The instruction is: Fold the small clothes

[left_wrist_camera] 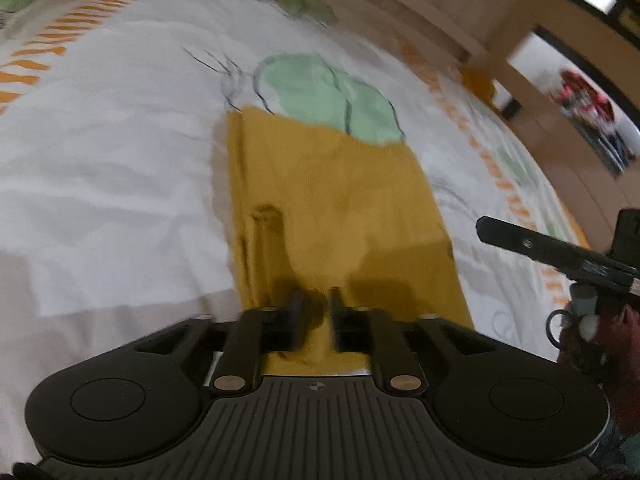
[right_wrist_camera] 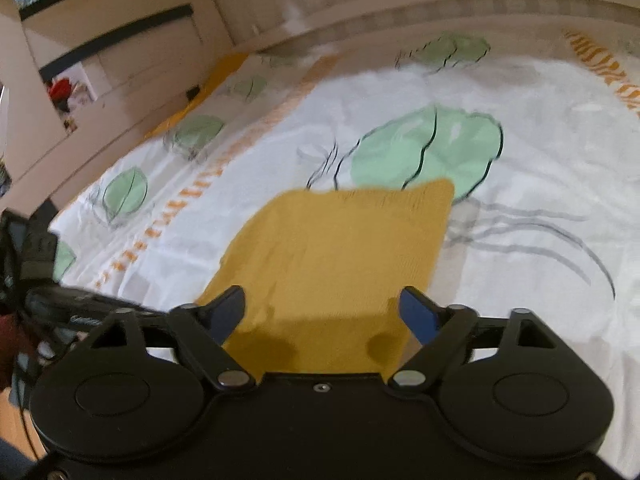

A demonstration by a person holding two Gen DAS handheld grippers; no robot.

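Our left gripper [left_wrist_camera: 318, 300] hangs low over the near end of the cloth [left_wrist_camera: 340, 216], its two black fingers [left_wrist_camera: 297, 308] a narrow gap apart. Yellow fabric shows through that gap, but the pads do not press on it; whether the tips touch the fabric below we cannot tell. Our right gripper [right_wrist_camera: 322, 308] hovers over the same near end, from its own side, with the jaws spread wide and blue pads [right_wrist_camera: 418, 314] facing inward. Nothing sits between them, only the cloth [right_wrist_camera: 332, 264] lying below, with both finger shadows falling on it.

The cloth is mustard yellow, folded to a rough rectangle, and lies flat on the sheet [left_wrist_camera: 120, 152]. In the left wrist view a thicker layered fold runs along its left edge, with a small pucker partway up. Its far end overlaps a green leaf print [left_wrist_camera: 332, 96] on the sheet.

The sheet [right_wrist_camera: 540, 152] is white, with green leaves, thin dark line drawings and orange dashed bands [right_wrist_camera: 192, 192]. At the right edge of the left wrist view we see the right gripper [left_wrist_camera: 556, 252] from the side, clear of the cloth. Beyond the bed stand pale cupboards [right_wrist_camera: 120, 52].
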